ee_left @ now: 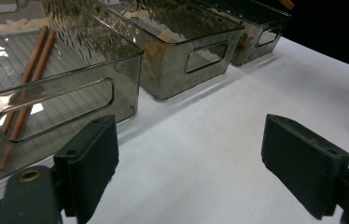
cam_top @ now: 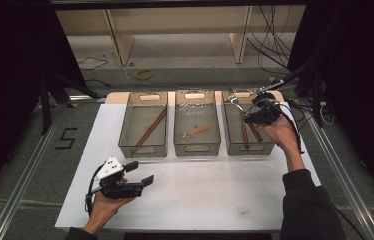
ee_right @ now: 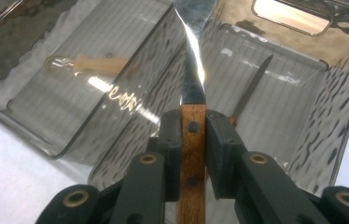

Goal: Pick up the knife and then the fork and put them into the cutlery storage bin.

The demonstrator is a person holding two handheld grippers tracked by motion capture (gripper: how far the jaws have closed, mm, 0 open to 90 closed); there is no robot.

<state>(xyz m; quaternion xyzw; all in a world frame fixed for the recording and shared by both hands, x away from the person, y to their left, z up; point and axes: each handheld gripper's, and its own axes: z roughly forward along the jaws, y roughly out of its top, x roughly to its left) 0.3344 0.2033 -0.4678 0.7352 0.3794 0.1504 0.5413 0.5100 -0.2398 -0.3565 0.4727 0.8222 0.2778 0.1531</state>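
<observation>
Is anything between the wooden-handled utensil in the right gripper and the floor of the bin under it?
Little does. The right gripper holds the utensil over the right bin, whose top is open. A knife already lies on that bin's floor, so the utensil would land beside or on it.

Three bins were set side by side along the far edge of the table. In the left bin a pair of chopsticks was laid aslant. In the middle bin a small spoon was laid. In the right bin a knife was laid. Above the right bin a fork was held by its handle in the right gripper. The left gripper was held over the near left part of the table, in front of the left bin and well apart from it.
</observation>
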